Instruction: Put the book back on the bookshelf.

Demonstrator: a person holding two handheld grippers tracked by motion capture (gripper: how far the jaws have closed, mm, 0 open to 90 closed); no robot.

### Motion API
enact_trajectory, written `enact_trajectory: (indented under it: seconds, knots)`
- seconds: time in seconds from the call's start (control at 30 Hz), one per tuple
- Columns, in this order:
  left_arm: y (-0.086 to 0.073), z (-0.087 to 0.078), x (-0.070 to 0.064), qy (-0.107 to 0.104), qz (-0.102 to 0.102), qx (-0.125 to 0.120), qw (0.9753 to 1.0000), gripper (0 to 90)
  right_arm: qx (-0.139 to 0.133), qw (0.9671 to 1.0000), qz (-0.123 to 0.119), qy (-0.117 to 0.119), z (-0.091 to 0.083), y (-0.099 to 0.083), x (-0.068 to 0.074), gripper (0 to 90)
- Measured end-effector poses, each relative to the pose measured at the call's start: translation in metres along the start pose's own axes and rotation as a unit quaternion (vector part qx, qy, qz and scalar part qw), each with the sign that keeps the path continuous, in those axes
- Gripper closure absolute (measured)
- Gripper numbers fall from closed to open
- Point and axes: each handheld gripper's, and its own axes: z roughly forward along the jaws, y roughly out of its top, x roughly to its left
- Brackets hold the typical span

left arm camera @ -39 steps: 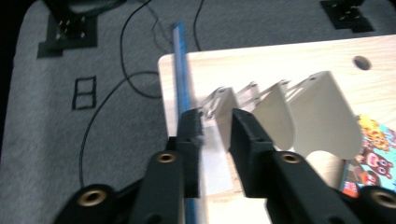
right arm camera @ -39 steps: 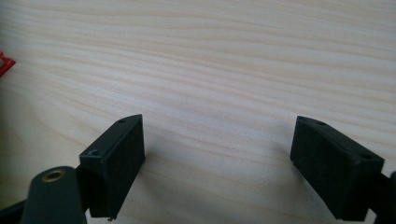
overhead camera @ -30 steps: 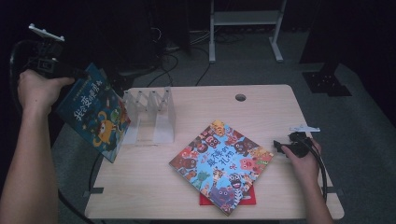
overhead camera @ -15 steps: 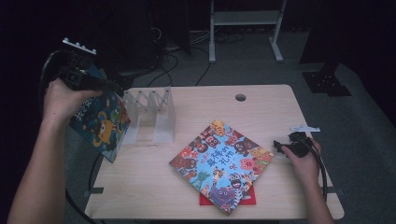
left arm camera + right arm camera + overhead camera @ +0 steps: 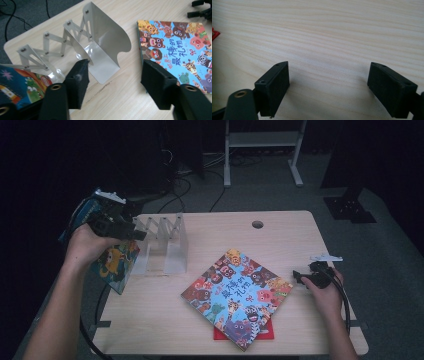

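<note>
Both tongs stood open: left tongs (image 5: 137, 234) at frame left beside the metal book rack (image 5: 162, 242), right tongs (image 5: 299, 277) low at right. One picture book (image 5: 237, 295) lay diagonally mid-surface over a red book (image 5: 262, 332); another book (image 5: 115, 262) leaned at the pale wooden surface's (image 5: 280, 232) left edge.

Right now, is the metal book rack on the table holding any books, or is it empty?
Empty. The book rack stands stretched out with bare slots; one book lies flat on the table beside it, and another leans at its left end.
</note>
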Motion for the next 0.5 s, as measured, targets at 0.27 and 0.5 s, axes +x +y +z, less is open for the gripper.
enact_trajectory:
  seconds: [0.27,0.5]
  knots:
    - [-0.016,0.022,-0.007,-0.01,0.004,0.005,0.9999,18.5,0.0,1.0,0.0,0.0,0.0,0.0,0.0,16.9]
    - [-0.028,0.043,-0.018,-0.019,0.022,-0.007,0.9995,6.7,0.0,1.0,-0.001,-0.001,0.0,0.0,0.0,17.1]
